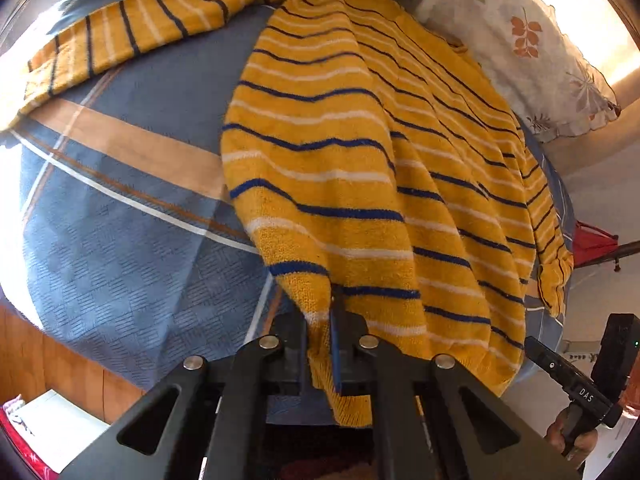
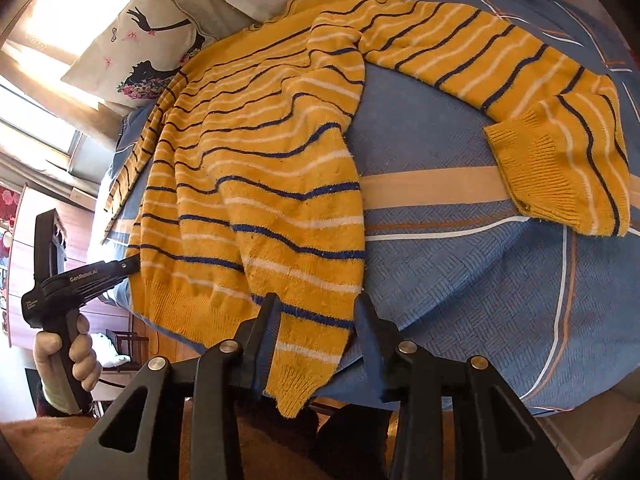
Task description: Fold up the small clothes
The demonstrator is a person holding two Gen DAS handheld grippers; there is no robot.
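Observation:
A yellow knit sweater (image 1: 360, 152) with blue and white stripes lies on a bed; it also shows in the right wrist view (image 2: 256, 152). My left gripper (image 1: 334, 320) is shut on the sweater's hem corner, which hangs over the bed edge. In the right wrist view the left gripper (image 2: 134, 265) touches the hem at the left. My right gripper (image 2: 316, 308) is open, its fingers on either side of the other hem corner (image 2: 304, 360). One sleeve (image 2: 520, 92) stretches out to the right, its cuff folded back.
The bed has a blue cover (image 2: 460, 272) with tan and white stripes. Patterned pillows (image 2: 136, 44) lie at the head; one also shows in the left wrist view (image 1: 532, 40). A wooden floor (image 1: 60, 364) lies below the bed edge.

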